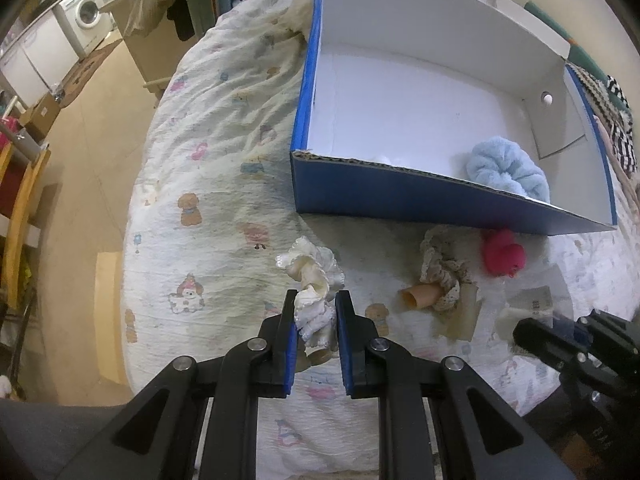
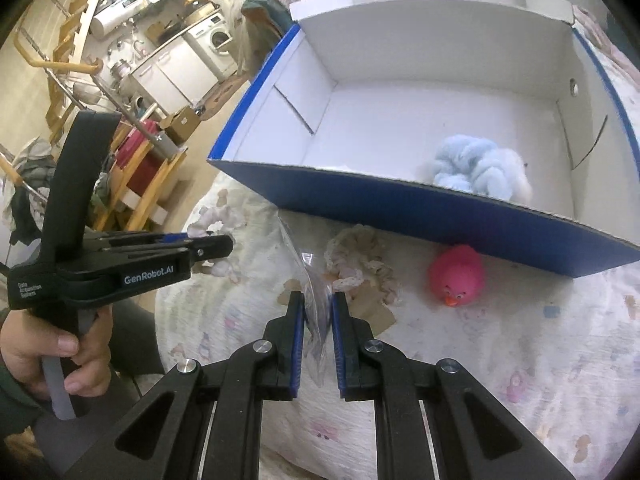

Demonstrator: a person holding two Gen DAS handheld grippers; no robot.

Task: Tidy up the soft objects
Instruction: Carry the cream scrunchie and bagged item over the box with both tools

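My left gripper is shut on a white frilly scrunchie, held just above the bed; it also shows from the side in the right wrist view. My right gripper is shut on a clear plastic bag. A beige lace scrunchie on a brown card and a pink rubber duck lie on the bed in front of a blue box. A light blue fluffy scrunchie lies inside the box.
The bed has a patterned white quilt. Its edge drops to the floor on the left. Wooden racks and a washing machine stand beyond. Striped fabric lies right of the box.
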